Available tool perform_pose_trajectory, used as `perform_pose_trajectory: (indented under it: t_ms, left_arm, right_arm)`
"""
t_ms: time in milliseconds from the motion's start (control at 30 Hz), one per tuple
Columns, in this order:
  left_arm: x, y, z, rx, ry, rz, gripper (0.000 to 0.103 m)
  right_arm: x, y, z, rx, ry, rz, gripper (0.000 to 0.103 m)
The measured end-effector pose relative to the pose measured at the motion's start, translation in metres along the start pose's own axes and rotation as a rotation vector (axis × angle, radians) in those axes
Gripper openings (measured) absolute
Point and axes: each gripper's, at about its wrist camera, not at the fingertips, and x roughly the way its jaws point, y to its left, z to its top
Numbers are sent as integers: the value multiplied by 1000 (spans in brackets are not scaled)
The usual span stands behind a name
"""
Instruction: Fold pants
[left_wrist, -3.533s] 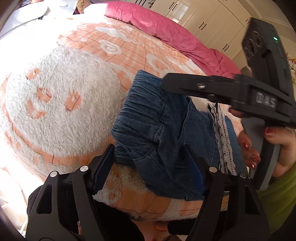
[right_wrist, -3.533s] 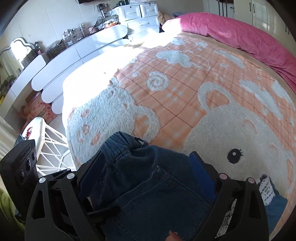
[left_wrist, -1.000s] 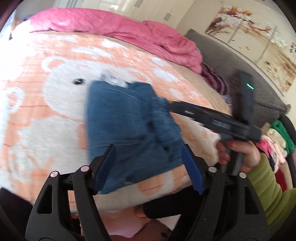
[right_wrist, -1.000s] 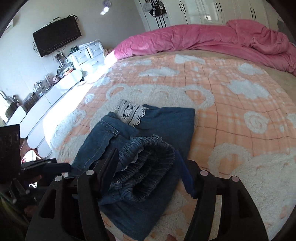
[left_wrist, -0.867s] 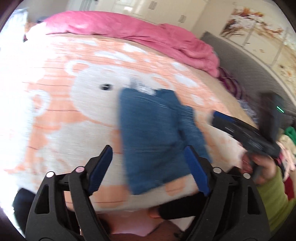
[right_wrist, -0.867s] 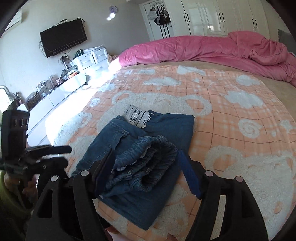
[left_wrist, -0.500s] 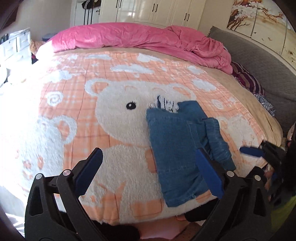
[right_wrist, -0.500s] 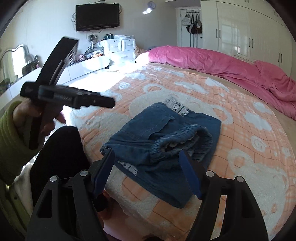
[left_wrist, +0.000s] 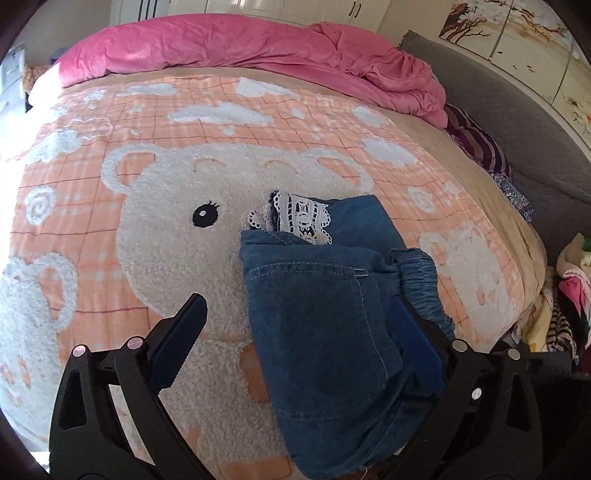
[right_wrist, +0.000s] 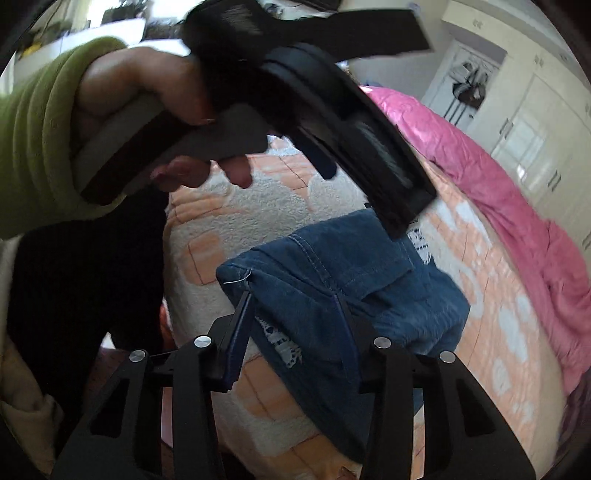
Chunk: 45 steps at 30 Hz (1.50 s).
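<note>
Blue denim pants (left_wrist: 332, 306) with white lace trim (left_wrist: 299, 216) lie folded in a bundle near the front edge of the bed. My left gripper (left_wrist: 299, 325) hovers over them, jaws wide apart and holding nothing. In the right wrist view the pants (right_wrist: 351, 280) lie just ahead, and my right gripper (right_wrist: 293, 314) has its jaws apart around the bundle's near corner, not clamped. The left gripper (right_wrist: 295, 96) and the hand holding it fill the top of that view, blurred.
The bed carries an orange and white bear blanket (left_wrist: 177, 206) with a pink duvet (left_wrist: 258, 55) bunched at the far side. A grey sofa (left_wrist: 517, 122) and a clothes pile (left_wrist: 569, 291) are on the right. White wardrobes (right_wrist: 535, 122) stand behind.
Both grippers have let go of the pants and drawn back, then come close again. The right gripper has swung to the bundle's near corner and the left gripper now crosses its view.
</note>
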Motion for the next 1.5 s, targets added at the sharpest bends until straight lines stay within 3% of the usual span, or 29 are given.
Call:
perform_pose_trajectory:
  t_ms: [33,67,167,333,533,667,833,967,1100,1233,1500]
  left_arm:
    - [8,1,1,-6,23,-1,84]
    - [17,2,2,-10,40,-2,83]
    - [40,6,2,-20,64,28,76]
    - [47,6,-5,-19,28,35,77]
    - [44,4,-8,-18,13,34,79]
    - [42,3,-8,-17,5,43,79]
    - [39,1,-10,-17,-6,52,78]
    - [34,-2,-10,-15,-14,56,78]
    - [28,-6,-11,-11,-26,58,78]
    - [23,-7,-11,-11,-33,61,78]
    - [16,-5,-16,-21,-37,73,79]
  right_arm:
    - [6,1,1,-23,13,-7,41]
    - [12,3,1,-36,27,-5,29]
    - [19,-1,-2,19,67,91,9]
    - [-1,-9,-19,80,54,139,4]
    - [19,-6,-35,225,51,166,5]
    - [18,-9,-41,317,25,177,9]
    - [15,-7,-39,322,28,164,12]
    - [15,-1,-37,317,24,176,29]
    - [17,4,-35,311,23,177,36]
    - [17,8,-33,328,13,200,50]
    - [12,17,-23,344,-31,189,54]
